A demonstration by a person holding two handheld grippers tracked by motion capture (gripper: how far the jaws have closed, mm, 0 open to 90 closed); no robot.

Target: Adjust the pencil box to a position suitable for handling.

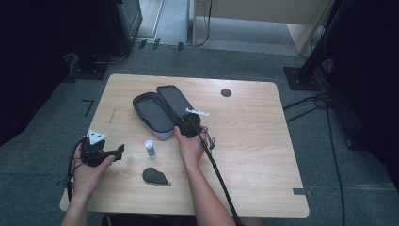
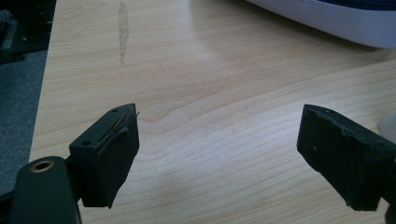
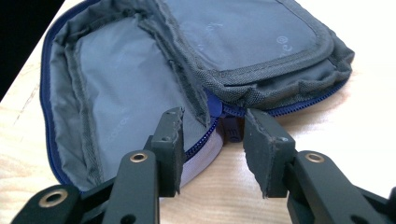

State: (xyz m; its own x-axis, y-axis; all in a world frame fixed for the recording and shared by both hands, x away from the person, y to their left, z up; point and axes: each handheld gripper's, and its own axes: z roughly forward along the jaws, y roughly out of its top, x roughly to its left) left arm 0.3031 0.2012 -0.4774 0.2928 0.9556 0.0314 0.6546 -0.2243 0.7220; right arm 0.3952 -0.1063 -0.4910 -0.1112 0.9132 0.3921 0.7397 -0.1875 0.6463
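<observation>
We're looking down on a wooden bench [image 1: 244, 141] w/ a soft zip pouch [image 1: 162, 110] lying open at its centre, both halves spread flat like a book, the grey lining facing up. Just near of it a small white-and-green bottle [image 1: 149, 148] is standing, and nearer still a flat dark teardrop-shaped item [image 1: 154, 176] is lying; a small white piece [image 1: 197, 112] is resting just right of the pouch.

The right hand-held gripper [image 1: 189, 125] is sitting at the pouch's near end, where the two halves meet. In the right gripper view its jaws are standing part-spread, one on each side of the blue zipper [image 3: 219, 111] and a dark tab there, prob. the puller; the pads aren't pressing on anything yet.

The left hand-held gripper [image 1: 118, 150] is waiting at the near left of the bench, well apart from the pouch, jaws spread wide over bare wood, pinching nothing.

We're judging the pouch as light, floppy fabric: it'll sag and fold if lifted by one edge, and it could slide on the smooth wood when the zip is tugged. The best hold is prob. the puller tab or the stiffer corded seam beside it; the lining is too slack and slippery. Steadying the far half w/ the left one would help.
</observation>
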